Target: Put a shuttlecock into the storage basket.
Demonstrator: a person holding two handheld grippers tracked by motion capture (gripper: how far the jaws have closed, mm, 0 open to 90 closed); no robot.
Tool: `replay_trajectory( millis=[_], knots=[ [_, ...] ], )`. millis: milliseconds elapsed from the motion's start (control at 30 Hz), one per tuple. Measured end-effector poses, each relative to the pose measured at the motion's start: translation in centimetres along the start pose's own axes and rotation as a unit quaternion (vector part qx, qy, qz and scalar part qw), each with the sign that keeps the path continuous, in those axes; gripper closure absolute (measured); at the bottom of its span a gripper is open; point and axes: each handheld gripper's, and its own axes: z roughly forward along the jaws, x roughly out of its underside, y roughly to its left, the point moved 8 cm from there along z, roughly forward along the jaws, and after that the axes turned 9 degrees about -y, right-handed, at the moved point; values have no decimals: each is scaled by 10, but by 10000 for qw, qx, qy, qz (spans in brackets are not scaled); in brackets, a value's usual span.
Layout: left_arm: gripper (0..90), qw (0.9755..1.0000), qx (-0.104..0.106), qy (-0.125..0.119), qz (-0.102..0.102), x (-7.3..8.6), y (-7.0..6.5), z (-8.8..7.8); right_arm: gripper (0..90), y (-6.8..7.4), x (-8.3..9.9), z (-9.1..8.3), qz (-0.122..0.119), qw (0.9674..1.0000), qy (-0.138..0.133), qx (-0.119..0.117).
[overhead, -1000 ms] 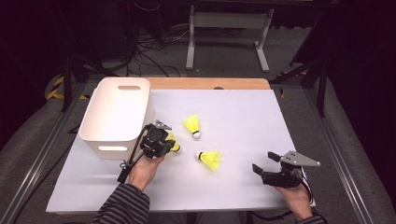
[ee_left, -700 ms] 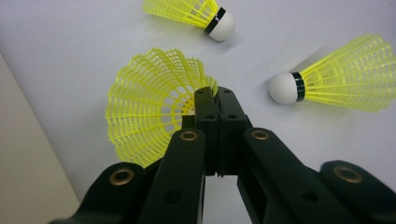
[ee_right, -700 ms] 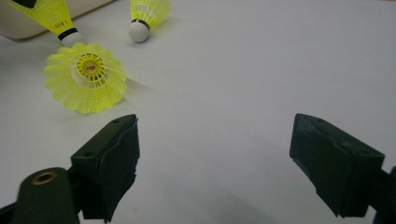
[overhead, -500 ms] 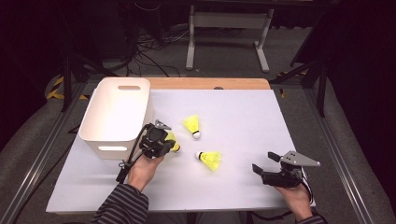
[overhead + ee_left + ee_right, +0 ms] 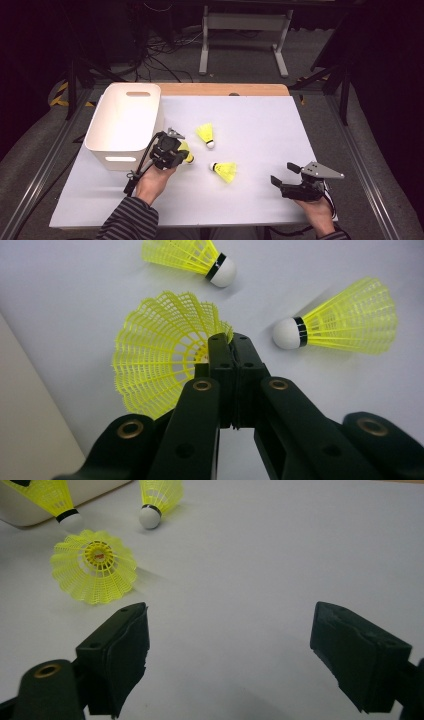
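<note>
Three yellow shuttlecocks with white cork heads are on or above the white table. My left gripper (image 5: pixel 174 146) (image 5: pixel 231 342) is shut on the skirt rim of one shuttlecock (image 5: pixel 186 153) (image 5: pixel 160 352), right beside the white bin (image 5: pixel 125 125). A second shuttlecock (image 5: pixel 206 134) (image 5: pixel 187 255) lies just beyond it, and a third (image 5: pixel 226 170) (image 5: pixel 345 322) lies to the right. My right gripper (image 5: pixel 284 173) (image 5: pixel 240 650) rests near the front right of the table, open with nothing between its jaws. The third shuttlecock (image 5: pixel 95 572) lies ahead of it to the left.
The white bin's near wall (image 5: pixel 20 512) has a handle slot. A white sheet (image 5: pixel 260 130) covers the table, with a wooden strip (image 5: pixel 220 89) along the back edge. Metal rails run along both sides, and a stand and cables sit on the floor behind.
</note>
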Motion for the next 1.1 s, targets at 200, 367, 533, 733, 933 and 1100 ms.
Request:
replay_trajectory(
  millis=[200, 367, 533, 733, 933, 1100],
  knots=[
    [898, 9999, 94, -47, 10, -4, -3, -5, 165, 0, 0, 0, -12, 10000, 2, 8],
    [898, 9998, 172, -48, -9, -6, -3, -8, 165, 0, 0, 1, -8, 10000, 20, 2],
    [898, 9997, 240, -39, -9, -6, -4, -11, 164, 0, 0, 0, -3, 10000, 13, 5],
    [898, 9996, 293, -56, 2, -9, -5, -15, 165, 0, 0, 1, -5, 10000, 8, 32],
    [899, 9995, 327, -39, 11, -11, -7, -18, 164, 0, 0, 0, -17, 10000, 2, 20],
    [899, 9994, 345, -83, -10, -14, -5, -22, 165, 0, 0, 1, -26, 10000, 14, 23]
  ],
)
